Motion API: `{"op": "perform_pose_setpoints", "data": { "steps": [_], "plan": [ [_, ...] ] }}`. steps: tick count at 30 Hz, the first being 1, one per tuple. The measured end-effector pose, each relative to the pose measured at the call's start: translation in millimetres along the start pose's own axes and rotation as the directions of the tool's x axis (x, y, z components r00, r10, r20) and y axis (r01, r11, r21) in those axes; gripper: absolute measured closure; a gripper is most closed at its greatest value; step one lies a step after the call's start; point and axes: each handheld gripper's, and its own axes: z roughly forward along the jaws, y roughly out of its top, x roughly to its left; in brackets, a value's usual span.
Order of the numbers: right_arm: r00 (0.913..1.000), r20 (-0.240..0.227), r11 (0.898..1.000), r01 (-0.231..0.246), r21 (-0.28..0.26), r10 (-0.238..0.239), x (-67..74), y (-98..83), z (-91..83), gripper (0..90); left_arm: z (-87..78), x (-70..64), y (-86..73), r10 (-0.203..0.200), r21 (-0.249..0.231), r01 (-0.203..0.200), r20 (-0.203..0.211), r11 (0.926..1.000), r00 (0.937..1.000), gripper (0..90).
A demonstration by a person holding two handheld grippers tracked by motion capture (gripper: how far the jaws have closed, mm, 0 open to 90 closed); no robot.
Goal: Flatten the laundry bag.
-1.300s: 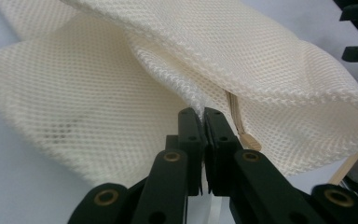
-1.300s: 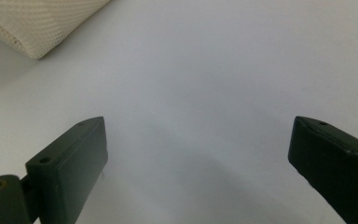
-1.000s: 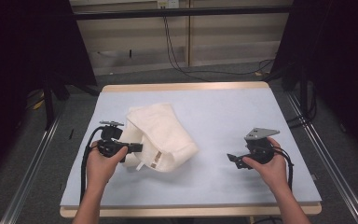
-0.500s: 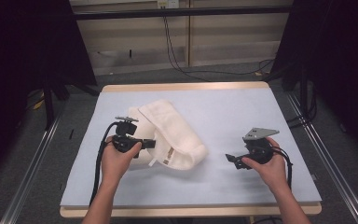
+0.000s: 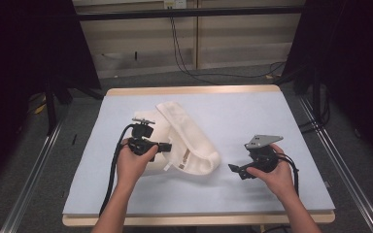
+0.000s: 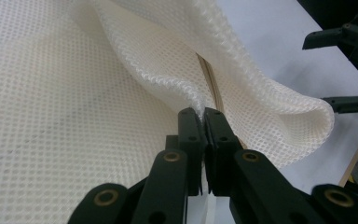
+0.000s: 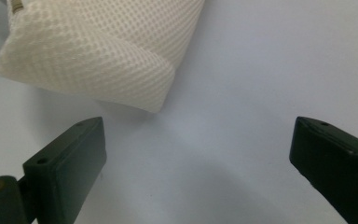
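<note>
A cream mesh bag (image 5: 187,138) lies crumpled in the middle of the pale blue table (image 5: 243,114). My left gripper (image 5: 166,146) is shut on a fold of the mesh bag (image 6: 135,70) beside its tan zipper strip (image 6: 209,81), jaws pressed together on the fabric. My right gripper (image 5: 234,169) hovers just right of the bag, open, jaws wide apart with bare table between them. In the right gripper view a rounded corner of the mesh bag (image 7: 98,51) lies a little beyond the left fingertip (image 7: 81,144). The right gripper (image 6: 349,70) also appears far off in the left gripper view.
The table has a wooden rim (image 5: 194,90) at the far side. Metal rails (image 5: 34,170) run along both sides on the grey floor. Black cables (image 5: 184,53) hang at the back wall.
My left hand has carried the gripped bag to the right, dragging it toward the table's middle. The right gripper has stayed in place.
</note>
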Motion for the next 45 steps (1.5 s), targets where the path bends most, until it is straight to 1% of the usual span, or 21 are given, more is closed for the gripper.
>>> {"op": "perform_pose_setpoints", "data": {
  "steps": [2, 4, 6, 10, 13, 16, 17, 18, 19, 21, 22, 23, 27, 29, 35, 38, 39, 40, 42, 44, 45],
  "plan": [
    [1.0000, 0.000, 1.000, 0.003, 0.003, -0.003, 0.9, 0.0, 0.4, 3.1, 1.7, -0.9, 1.1, -0.003, 0.000, 0.003, 0.003, 1.0000, 1.0000, 86.7],
    [1.0000, 0.002, 1.000, 0.007, 0.003, -0.007, 2.7, -0.3, 0.3, 2.9, 6.5, -3.6, 4.4, 0.005, -0.002, -0.005, 0.014, 1.0000, 0.9999, 86.6],
    [1.0000, 0.001, 1.000, 0.008, 0.003, -0.008, 2.9, -0.7, 0.3, 2.8, 8.7, -5.0, 5.6, 0.002, -0.006, -0.002, 0.018, 1.0000, 0.9998, 86.6],
    [1.0000, 0.003, 1.000, 0.005, 0.008, -0.005, 2.7, -3.5, -0.1, 2.8, 15.3, -8.9, 9.4, 0.012, -0.003, -0.012, 0.031, 0.9999, 0.9994, 86.6],
    [1.0000, -0.004, 1.000, -0.008, 0.008, 0.008, 0.8, -5.9, -0.3, 2.8, 22.7, -14.4, 13.0, 0.020, -0.006, -0.020, 0.045, 0.9998, 0.9988, 86.5],
    [1.0000, -0.004, 1.000, -0.007, 0.008, 0.007, -0.3, -6.3, -0.4, 2.6, 26.2, -17.4, 14.1, 0.020, -0.008, -0.020, 0.050, 0.9998, 0.9985, 86.3],
    [0.9998, -0.001, 1.000, -0.019, 0.004, 0.019, -0.7, -6.9, -0.9, 2.7, 29.2, -20.0, 15.0, 0.023, -0.009, -0.023, 0.062, 0.9997, 0.9978, 86.2],
    [0.9998, -0.001, 1.000, -0.019, 0.004, 0.019, -0.7, -6.9, -0.9, 2.7, 29.2, -20.0, 15.0, 0.023, -0.009, -0.023, 0.062, 0.9997, 0.9978, 86.1],
    [0.9999, 0.001, 1.000, -0.014, 0.003, 0.014, -1.4, -7.8, -1.4, 2.6, 32.8, -23.1, 15.4, 0.024, -0.011, -0.023, 0.064, 0.9997, 0.9976, 86.0],
    [0.9999, 0.000, 1.000, -0.017, 0.004, 0.017, -1.8, -8.3, -1.6, 2.6, 34.2, -24.2, 15.7, 0.032, -0.006, -0.032, 0.062, 0.9995, 0.9976, 86.0],
    [0.9997, 0.013, 1.000, -0.022, 0.000, 0.022, -2.8, -8.9, -3.0, 2.7, 37.1, -27.2, 16.1, 0.035, -0.008, -0.035, 0.071, 0.9994, 0.9969, 86.0],
    [0.9996, 0.009, 1.000, -0.025, -0.001, 0.025, -3.1, -8.9, -3.9, 2.7, 38.1, -29.0, 16.3, 0.037, -0.007, -0.036, 0.069, 0.9993, 0.9970, 85.8],
    [0.9993, 0.012, 0.999, -0.035, -0.022, 0.035, -3.0, -7.6, -7.5, 3.6, 43.4, -34.6, 15.2, 0.048, 0.003, -0.048, 0.074, 0.9988, 0.9961, 85.1],
    [0.9993, 0.013, 0.999, -0.036, -0.025, 0.036, -2.6, -7.5, -8.0, 3.9, 44.1, -35.3, 15.0, 0.054, 0.011, -0.055, 0.071, 0.9984, 0.9960, 84.9],
    [0.9992, 0.019, 0.999, -0.035, -0.031, 0.036, -0.7, -6.5, -8.6, 4.7, 48.1, -40.4, 14.3, 0.065, 0.012, -0.066, 0.075, 0.9977, 0.9950, 84.9],
    [0.9993, 0.012, 0.998, -0.036, -0.043, 0.036, 0.4, -3.9, -9.6, 8.8, 53.1, -44.3, 12.8, 0.066, 0.024, -0.068, 0.077, 0.9974, 0.9948, 84.8],
    [0.9993, 0.012, 0.998, -0.036, -0.043, 0.036, 0.4, -3.9, -9.6, 8.8, 53.1, -44.3, 12.8, 0.066, 0.024, -0.068, 0.077, 0.9974, 0.9948, 84.7],
    [0.9993, 0.007, 0.998, -0.035, -0.045, 0.036, 0.9, -3.8, -9.8, 10.0, 54.7, -45.6, 12.3, 0.071, 0.033, -0.074, 0.077, 0.9967, 0.9945, 84.7],
    [0.9995, 0.014, 0.999, -0.027, -0.047, 0.028, 1.8, -3.3, -10.4, 13.4, 57.8, -48.4, 11.0, 0.078, 0.037, -0.081, 0.077, 0.9960, 0.9940, 84.6],
    [0.9995, 0.021, 0.998, -0.022, -0.053, 0.023, 1.9, -3.0, -11.0, 13.7, 62.1, -51.5, 9.8, 0.084, 0.043, -0.088, 0.082, 0.9952, 0.9931, 84.6],
    [0.9998, 0.012, 0.998, -0.015, -0.059, 0.016, 2.3, -1.7, -11.8, 13.7, 65.1, -53.6, 10.0, 0.089, 0.050, -0.094, 0.089, 0.9943, 0.9920, 84.7]
  ]
}}
